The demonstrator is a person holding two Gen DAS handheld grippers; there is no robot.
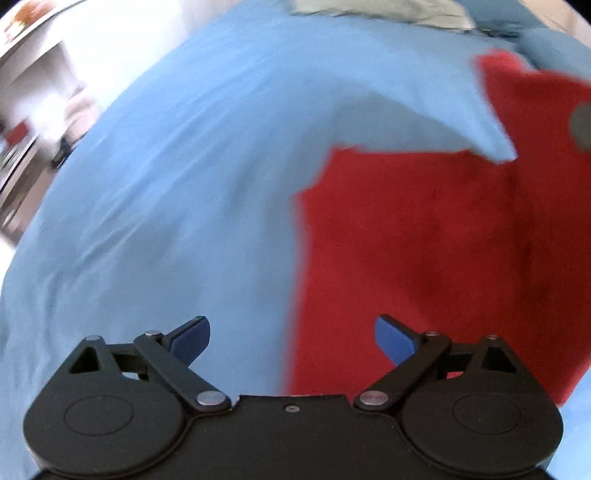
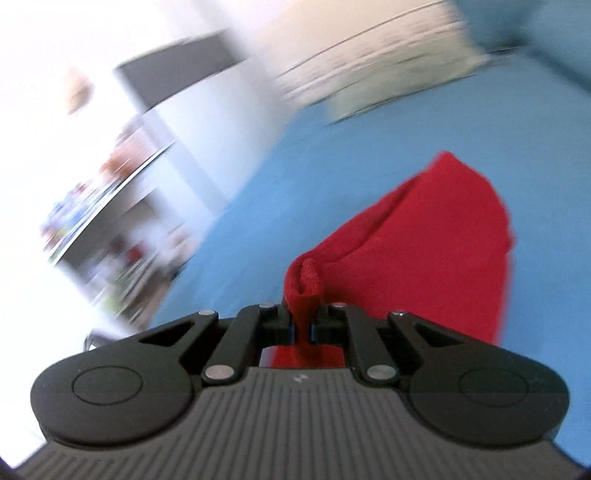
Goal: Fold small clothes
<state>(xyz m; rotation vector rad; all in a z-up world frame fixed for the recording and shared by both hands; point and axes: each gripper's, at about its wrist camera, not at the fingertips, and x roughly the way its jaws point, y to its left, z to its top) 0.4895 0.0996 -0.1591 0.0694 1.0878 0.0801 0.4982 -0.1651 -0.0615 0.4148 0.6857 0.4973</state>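
A small red garment (image 1: 424, 240) lies on a blue sheet (image 1: 166, 184), to the right in the left wrist view, with one part raised at the far right. My left gripper (image 1: 291, 341) is open and empty, above the garment's left edge. In the right wrist view my right gripper (image 2: 303, 325) is shut on a bunched edge of the red garment (image 2: 424, 251), which hangs away from the jaws over the blue sheet (image 2: 332, 166). Both views are blurred by motion.
A pale cloth (image 1: 380, 11) lies at the far end of the sheet; it also shows in the right wrist view (image 2: 388, 81). Shelves with small objects (image 2: 110, 206) and white furniture stand to the left, beyond the sheet's edge.
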